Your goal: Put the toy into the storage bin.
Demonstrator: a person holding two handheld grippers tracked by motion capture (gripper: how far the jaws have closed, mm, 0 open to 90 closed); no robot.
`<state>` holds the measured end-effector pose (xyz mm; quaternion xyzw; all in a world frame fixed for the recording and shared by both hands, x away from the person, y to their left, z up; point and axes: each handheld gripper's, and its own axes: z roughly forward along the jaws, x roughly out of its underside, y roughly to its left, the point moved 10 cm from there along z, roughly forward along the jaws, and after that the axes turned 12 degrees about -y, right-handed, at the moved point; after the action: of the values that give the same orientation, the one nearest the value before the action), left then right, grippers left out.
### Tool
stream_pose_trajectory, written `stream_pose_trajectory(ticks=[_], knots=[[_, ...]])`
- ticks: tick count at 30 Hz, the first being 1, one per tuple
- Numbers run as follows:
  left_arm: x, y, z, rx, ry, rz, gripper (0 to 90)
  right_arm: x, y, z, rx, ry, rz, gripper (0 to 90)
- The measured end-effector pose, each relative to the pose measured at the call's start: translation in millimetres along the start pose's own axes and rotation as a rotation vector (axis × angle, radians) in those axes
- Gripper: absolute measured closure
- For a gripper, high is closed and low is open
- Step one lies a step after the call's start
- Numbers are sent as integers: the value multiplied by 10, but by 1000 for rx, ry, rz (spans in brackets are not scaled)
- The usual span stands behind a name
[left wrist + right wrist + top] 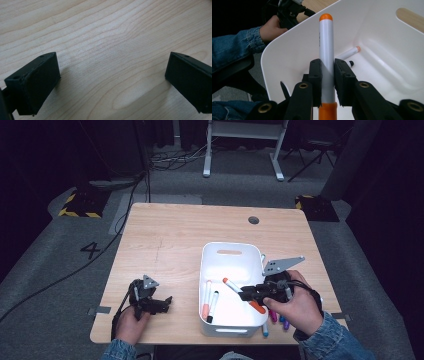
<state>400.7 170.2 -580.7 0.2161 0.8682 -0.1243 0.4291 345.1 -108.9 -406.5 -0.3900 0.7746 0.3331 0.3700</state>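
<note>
Right gripper: clamped on the orange marker, at 4 o'clock of the table.
Orange marker: held over the white bin, tip toward 10 o'clock.
Left gripper: jaws apart, nothing between them, resting at 8 o'clock on the table.
Bin: two markers lie inside, at its 8 o'clock.

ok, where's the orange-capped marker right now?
Clamped in the right hand-held gripper, the orange-capped marker hangs over the white bin, right of the two markers lying inside.
</note>
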Motion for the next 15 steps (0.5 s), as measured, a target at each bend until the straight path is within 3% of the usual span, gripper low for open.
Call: stream_pose_trajectory(ticks=[15], knots=[[0,-1,1,1,0,-1,0,211,108,68,-24,81,-4,767]])
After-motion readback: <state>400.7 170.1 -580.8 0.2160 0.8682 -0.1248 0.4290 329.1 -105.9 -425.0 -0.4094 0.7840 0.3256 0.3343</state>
